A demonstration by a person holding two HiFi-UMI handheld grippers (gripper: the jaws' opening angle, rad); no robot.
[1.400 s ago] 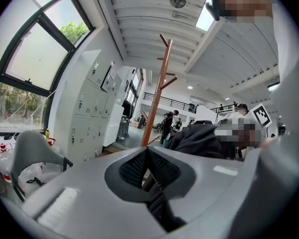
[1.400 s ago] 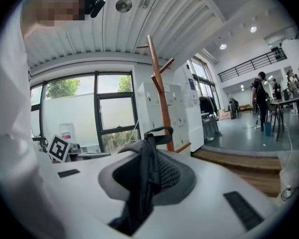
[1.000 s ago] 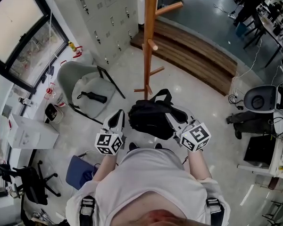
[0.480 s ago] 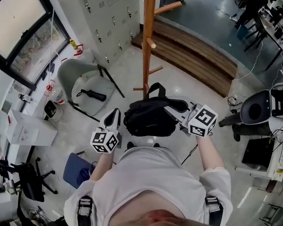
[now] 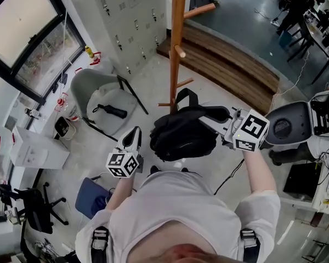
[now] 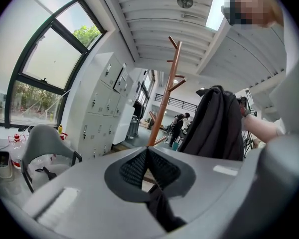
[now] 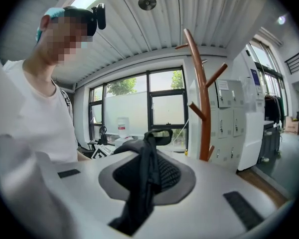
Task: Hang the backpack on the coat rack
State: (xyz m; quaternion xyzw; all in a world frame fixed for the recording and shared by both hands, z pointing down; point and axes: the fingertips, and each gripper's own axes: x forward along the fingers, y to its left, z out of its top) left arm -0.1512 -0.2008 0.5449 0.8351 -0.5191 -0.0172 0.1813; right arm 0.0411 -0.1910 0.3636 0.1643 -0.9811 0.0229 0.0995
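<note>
The black backpack [image 5: 183, 133] hangs in the air in front of me, just short of the wooden coat rack [image 5: 176, 43] with its upward pegs. My right gripper [image 5: 211, 115] is shut on the backpack's top strap, and the strap [image 7: 145, 173] runs down between its pads. My left gripper [image 5: 134, 136] sits lower, at the backpack's left side, shut on a thin black strap [image 6: 158, 205] that dangles from its jaws. In the left gripper view the backpack [image 6: 217, 126] hangs to the right of the rack [image 6: 167, 93]. The right gripper view shows the rack [image 7: 202, 98] close by on the right.
A grey chair [image 5: 98, 92] with a black object on its seat stands to the left, with grey lockers [image 5: 131, 15] behind it. A wooden step [image 5: 230, 59] runs behind the rack. A grey machine [image 5: 288, 126] is at the right, a white box [image 5: 35, 149] at the left.
My right gripper has risen and swung right, lifting the backpack higher towards the rack. The left gripper has stayed about where it was.
</note>
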